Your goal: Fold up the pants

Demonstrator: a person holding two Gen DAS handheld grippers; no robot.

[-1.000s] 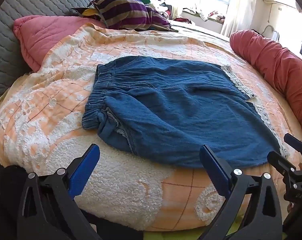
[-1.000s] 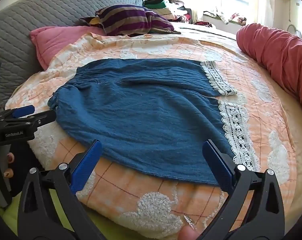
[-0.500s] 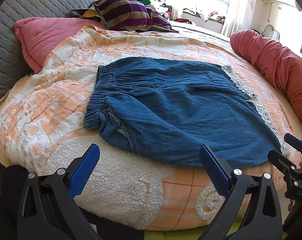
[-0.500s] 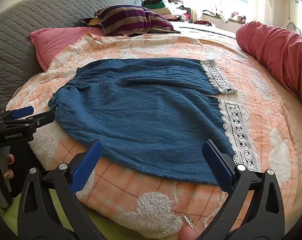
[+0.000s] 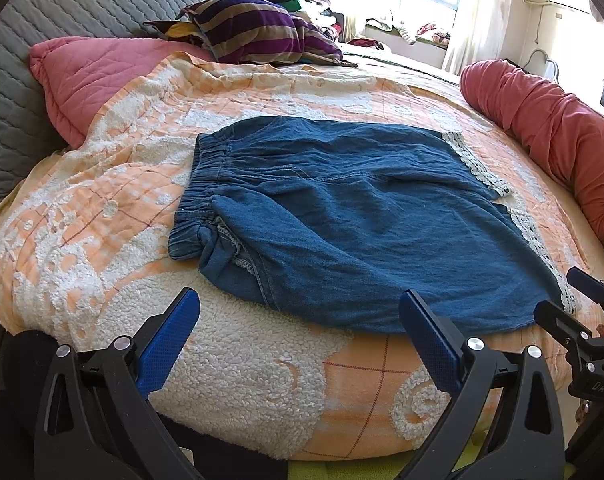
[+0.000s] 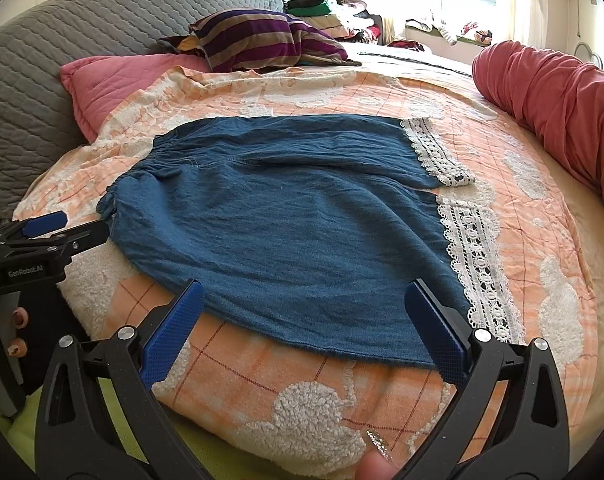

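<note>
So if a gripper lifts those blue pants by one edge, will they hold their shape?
Probably not. The pants lie wrinkled and limp on the blanket, so they would likely drape. The lace hem looks thin and could snag. The gathered waistband seems thicker to pinch.

Both cameras sit low at the near edge of the bed, looking forward between their own blue-padded fingers toward the grey headboard and window. The left wrist view stands nearer the waistband end of the pants, the right wrist view nearer the lace hems. Both share the pants, striped pillow and red bolster.
</note>
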